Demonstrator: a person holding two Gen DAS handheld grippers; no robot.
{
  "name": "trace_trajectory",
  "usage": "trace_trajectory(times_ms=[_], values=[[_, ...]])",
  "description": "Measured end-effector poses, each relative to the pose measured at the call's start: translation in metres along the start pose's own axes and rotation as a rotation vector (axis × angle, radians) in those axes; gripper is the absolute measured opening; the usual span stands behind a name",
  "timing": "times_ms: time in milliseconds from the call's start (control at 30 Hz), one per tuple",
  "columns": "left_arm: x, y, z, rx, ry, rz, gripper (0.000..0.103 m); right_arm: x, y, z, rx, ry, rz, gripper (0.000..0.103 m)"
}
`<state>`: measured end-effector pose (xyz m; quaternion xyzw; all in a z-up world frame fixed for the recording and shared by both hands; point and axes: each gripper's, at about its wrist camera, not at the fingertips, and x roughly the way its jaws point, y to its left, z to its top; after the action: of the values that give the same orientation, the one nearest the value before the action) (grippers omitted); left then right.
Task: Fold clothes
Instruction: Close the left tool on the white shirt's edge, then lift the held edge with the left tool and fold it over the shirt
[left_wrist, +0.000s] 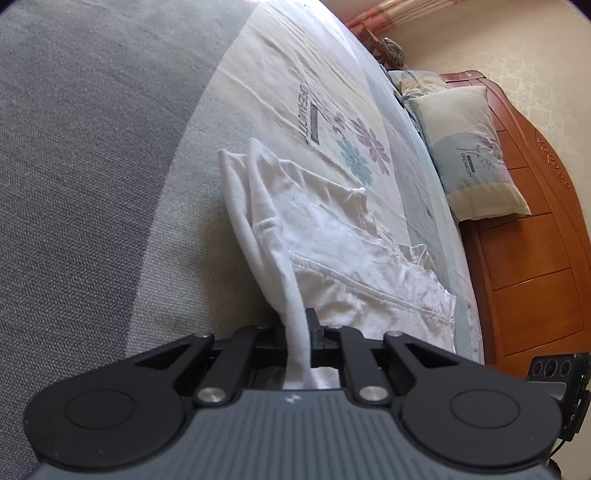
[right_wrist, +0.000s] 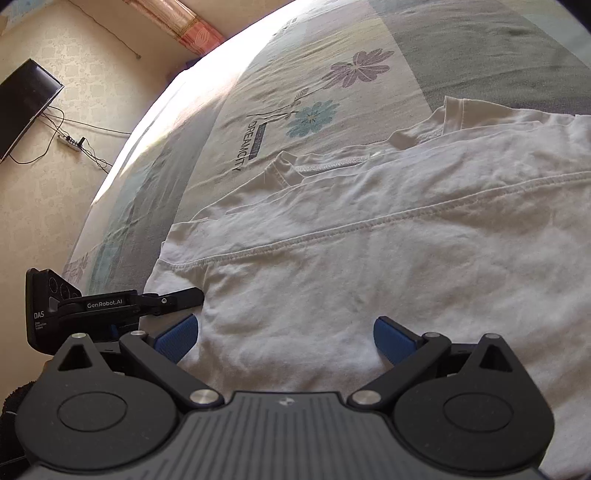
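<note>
A white T-shirt (right_wrist: 351, 240) lies spread flat on the bed, hems and seams showing. My left gripper (left_wrist: 300, 334) is shut on a bunched edge of the white T-shirt (left_wrist: 332, 240), and a strip of cloth runs up out of the jaws. In the right wrist view the left gripper (right_wrist: 195, 295) pinches the shirt's near left corner. My right gripper (right_wrist: 286, 334) hovers just over the cloth beside it. Its blue pads (right_wrist: 177, 338) stand wide apart with nothing pressed between them.
The bed has a flower-printed sheet (left_wrist: 295, 92) with grey panels (left_wrist: 74, 147). A pillow (left_wrist: 469, 147) leans on the wooden headboard (left_wrist: 535, 240). A dark screen (right_wrist: 26, 107) and a power strip (right_wrist: 70, 142) are on the wall beyond the bed's far edge.
</note>
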<state>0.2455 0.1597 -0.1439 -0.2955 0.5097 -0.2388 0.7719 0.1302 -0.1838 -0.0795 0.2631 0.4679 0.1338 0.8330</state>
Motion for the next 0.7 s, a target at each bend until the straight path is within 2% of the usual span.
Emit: trace_trajectory(times_ms=[267,400,600,700], values=[[-0.006,-0.014,-0.002,0.028,0.006,0.066,0.010,-0.044,-0.014,-0.004,0.027,-0.088,0.014,0.103],[-0.011,-0.030,-0.002,0.073,0.010,0.107,0.010,-0.062,-0.028,-0.008,0.049,-0.130,0.003,0.103],[-0.029,-0.064,-0.002,0.166,-0.018,0.096,0.010,-0.092,-0.050,-0.008,0.073,-0.204,0.007,0.103],[-0.037,-0.079,-0.001,0.174,-0.025,0.070,0.009,-0.105,-0.062,-0.008,0.093,-0.239,0.012,0.103]])
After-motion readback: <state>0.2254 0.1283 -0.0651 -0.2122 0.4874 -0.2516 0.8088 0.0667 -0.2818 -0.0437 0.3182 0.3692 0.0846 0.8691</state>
